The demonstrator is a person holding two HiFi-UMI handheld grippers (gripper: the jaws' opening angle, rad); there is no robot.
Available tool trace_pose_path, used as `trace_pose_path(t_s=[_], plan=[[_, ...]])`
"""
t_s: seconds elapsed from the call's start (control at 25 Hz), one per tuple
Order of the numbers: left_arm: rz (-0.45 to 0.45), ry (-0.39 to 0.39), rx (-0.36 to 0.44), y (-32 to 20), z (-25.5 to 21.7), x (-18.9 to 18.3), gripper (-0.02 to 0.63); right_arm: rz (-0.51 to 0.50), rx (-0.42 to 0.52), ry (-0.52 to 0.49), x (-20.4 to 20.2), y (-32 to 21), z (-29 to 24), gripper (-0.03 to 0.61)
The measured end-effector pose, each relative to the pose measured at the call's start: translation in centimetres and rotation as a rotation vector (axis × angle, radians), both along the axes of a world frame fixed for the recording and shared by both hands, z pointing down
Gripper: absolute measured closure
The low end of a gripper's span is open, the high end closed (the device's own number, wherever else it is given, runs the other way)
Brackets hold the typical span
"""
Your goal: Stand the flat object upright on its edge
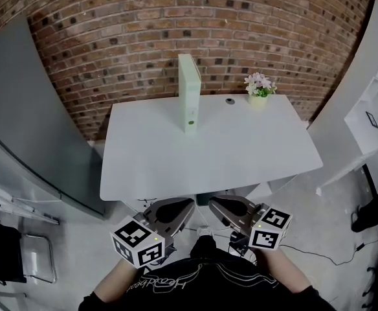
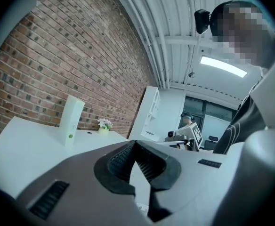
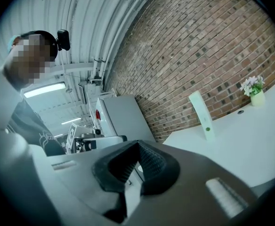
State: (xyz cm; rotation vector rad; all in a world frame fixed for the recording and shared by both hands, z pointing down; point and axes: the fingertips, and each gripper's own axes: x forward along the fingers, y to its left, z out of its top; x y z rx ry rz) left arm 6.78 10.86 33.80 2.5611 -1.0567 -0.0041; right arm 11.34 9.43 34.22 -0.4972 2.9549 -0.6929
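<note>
Far back on the white tabletop (image 1: 176, 167), the flat object (image 1: 189, 92) stands upright on its narrow edge. The left gripper (image 1: 188, 207) and right gripper (image 1: 215, 203) hang off the near edge, closed and empty. Any tabletop bump could topple it.

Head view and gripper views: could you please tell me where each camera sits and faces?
Head view: on the person's head, steeply down on table, left gripper, right gripper, forearms.
Left gripper view: behind its shut jaws, facing the table and right gripper; torso at right.
Right gripper view: behind its shut jaws, facing the left gripper; torso at left.
All share the upright white box.
</note>
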Motion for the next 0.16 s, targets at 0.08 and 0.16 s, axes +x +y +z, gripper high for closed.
trace_pose_path(t_s=[0.08, 0.16], plan=[[0.008, 0.001, 0.001, -0.20, -0.02, 0.07, 0.611, 0.004, 0.005, -0.004, -0.07, -0.12, -0.10, 0.574], [0.017, -0.001, 0.003, -0.35, -0.10, 0.22, 0.611, 0.007, 0.009, -0.008, -0.10, -0.25, -0.24, 0.574]])
